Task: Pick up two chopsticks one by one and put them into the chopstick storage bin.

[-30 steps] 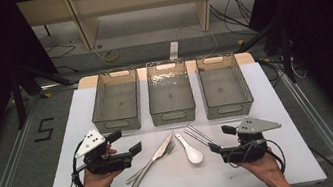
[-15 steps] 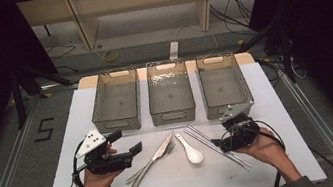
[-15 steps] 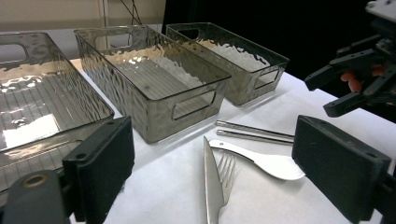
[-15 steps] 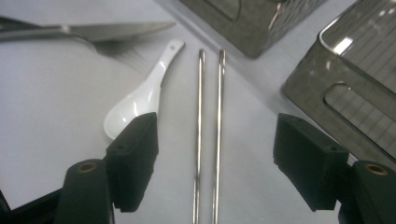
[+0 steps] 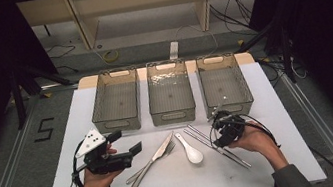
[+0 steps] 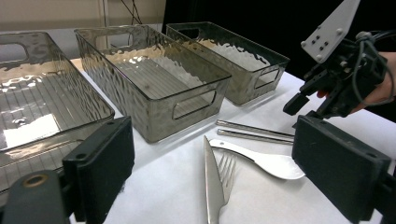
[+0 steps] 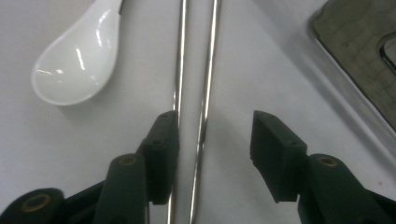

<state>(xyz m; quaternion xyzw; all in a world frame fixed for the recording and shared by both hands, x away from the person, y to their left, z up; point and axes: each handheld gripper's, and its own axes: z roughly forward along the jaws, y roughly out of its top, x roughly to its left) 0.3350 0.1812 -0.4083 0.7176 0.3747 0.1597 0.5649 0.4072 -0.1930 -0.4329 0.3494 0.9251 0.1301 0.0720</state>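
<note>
While the right hand-held gripper (image 7: 215, 140) sits low over the two metal chopsticks (image 7: 205, 70), we see its jaws partly apart and just been closing; one chopstick lies between them, the other runs right along the left jaw's inner edge, and neither pad clamps yet. Both chopsticks lie side by side on the white bench (image 5: 268, 108), right of centre, just in front of the right-hand bin.

Counts from the high view:
- three clear plastic bins (image 5: 170, 93) in a row at the back of the bench, nothing inside them that we can see
- two chopsticks, parallel
- one white spoon (image 5: 191, 150), just left of the chopsticks
- one knife (image 5: 156, 153) and one fork (image 5: 153, 166), lying together, left of the spoon

We have the left hand-held gripper (image 5: 127, 143) near the left front of the bench, jaws wide apart with nothing between them, pointing toward the cutlery and well apart from it.
</note>
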